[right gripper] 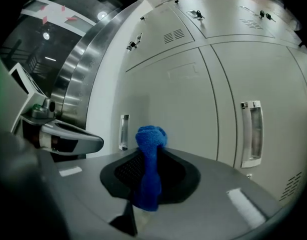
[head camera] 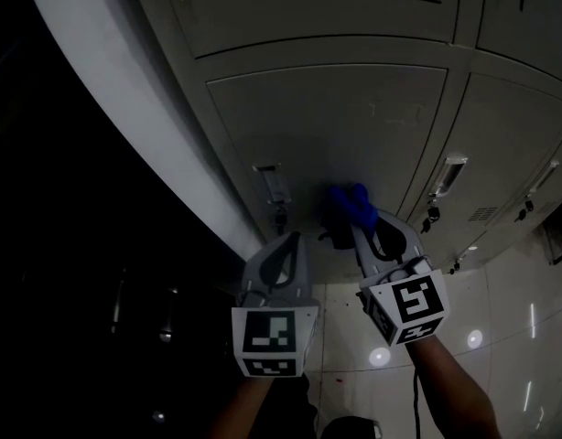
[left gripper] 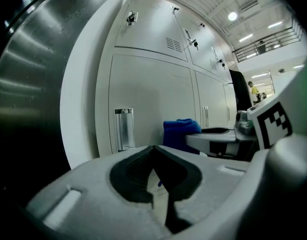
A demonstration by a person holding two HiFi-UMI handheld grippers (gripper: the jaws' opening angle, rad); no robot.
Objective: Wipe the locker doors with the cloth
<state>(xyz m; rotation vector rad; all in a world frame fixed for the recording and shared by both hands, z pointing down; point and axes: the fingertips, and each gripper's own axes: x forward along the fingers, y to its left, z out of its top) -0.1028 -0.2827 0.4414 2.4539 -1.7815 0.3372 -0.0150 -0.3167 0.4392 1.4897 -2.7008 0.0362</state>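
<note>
The right gripper (head camera: 356, 231) was clamped on a bunched blue cloth (head camera: 349, 202). The wad poked past the tips toward the lower part of a locker door (head camera: 327, 117), seemingly so that fabric, not plastic, would meet the metal. The left gripper (head camera: 283, 245) hung alongside, jaws together on nothing, apparently idle below the handle (head camera: 274, 186).

Right hand-held gripper (right gripper: 149, 150) hides much of the cloth (right gripper: 151, 135).
</note>
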